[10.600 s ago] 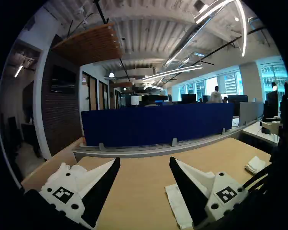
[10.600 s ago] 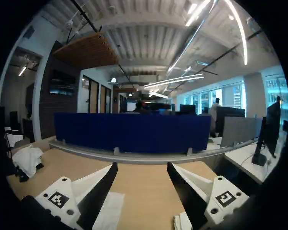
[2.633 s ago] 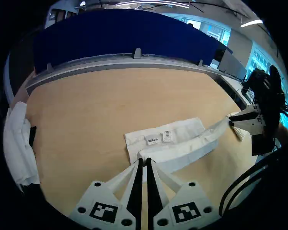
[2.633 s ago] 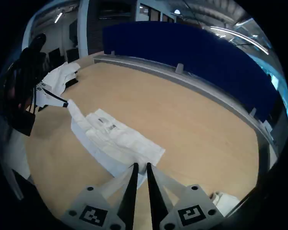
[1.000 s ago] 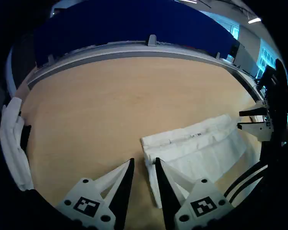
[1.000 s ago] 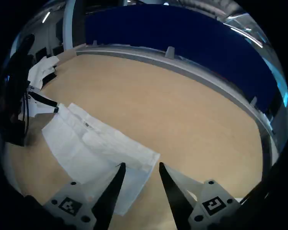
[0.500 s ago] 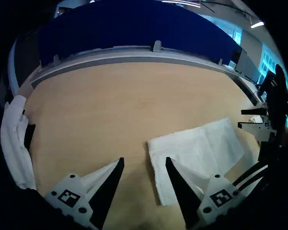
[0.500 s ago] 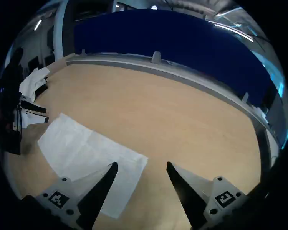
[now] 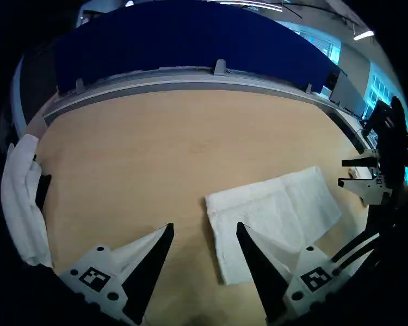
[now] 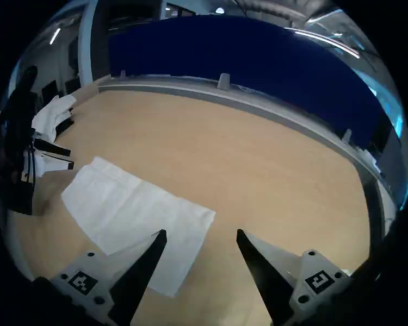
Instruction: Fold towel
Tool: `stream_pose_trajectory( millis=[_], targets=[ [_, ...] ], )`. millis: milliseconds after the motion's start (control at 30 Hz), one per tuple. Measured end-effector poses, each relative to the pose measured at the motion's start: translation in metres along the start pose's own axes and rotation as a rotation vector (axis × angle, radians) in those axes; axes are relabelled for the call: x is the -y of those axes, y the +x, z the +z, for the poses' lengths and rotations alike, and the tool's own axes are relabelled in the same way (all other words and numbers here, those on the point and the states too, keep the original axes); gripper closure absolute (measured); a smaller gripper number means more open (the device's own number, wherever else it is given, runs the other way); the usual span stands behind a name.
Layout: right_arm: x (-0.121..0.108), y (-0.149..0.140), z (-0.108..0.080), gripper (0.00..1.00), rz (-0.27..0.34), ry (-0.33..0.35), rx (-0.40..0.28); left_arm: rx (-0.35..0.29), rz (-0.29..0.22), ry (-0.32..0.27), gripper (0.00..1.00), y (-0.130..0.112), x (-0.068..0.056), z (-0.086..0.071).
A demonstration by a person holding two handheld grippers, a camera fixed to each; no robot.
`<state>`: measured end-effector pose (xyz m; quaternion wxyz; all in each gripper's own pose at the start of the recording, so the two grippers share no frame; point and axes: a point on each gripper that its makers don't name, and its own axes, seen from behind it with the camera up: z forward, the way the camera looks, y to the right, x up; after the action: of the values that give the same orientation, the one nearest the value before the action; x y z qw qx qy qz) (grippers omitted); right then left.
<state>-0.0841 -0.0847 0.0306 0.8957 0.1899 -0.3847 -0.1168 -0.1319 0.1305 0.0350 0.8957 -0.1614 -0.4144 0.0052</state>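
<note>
Open-plan office. Landmark is the long blue partition screen [image 9: 193, 43] along the far edge of a light wood desk [image 9: 149, 141]. A grey rail [image 9: 166, 81] with upright brackets runs along the partition's foot, as on a bench-desk divider. Above the partition are linear ceiling light strips [image 9: 253, 5]. Past the partition's right end there's a lower grey screen [image 9: 347, 91] and daylit windows [image 9: 376, 87] beyond it. In the right gripper view, left of the partition, a tube light [image 10: 54, 35] hangs in a dim side area.
</note>
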Motion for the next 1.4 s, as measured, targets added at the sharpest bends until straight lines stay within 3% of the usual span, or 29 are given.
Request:
stream_pose_trajectory(
  millis=[400,700,900,1400],
  targets=[
    [0.007,-0.021,-0.033,0.0,0.004,-0.007,-0.004,-0.024,0.007,0.026,0.15,-0.018,-0.002,-0.033],
    [0.011,-0.03,-0.042,0.0,0.005,0.007,-0.003,-0.03,-0.013,0.047,0.15,-0.032,-0.002,-0.045],
    [0.018,-0.031,-0.043,0.0,-0.049,0.049,0.003,-0.041,-0.037,0.077,0.15,-0.037,0.005,-0.057],
    [0.036,-0.04,-0.038,0.0,-0.17,0.179,0.044,-0.058,-0.106,0.17,0.15,-0.072,0.027,-0.113]
  ],
)
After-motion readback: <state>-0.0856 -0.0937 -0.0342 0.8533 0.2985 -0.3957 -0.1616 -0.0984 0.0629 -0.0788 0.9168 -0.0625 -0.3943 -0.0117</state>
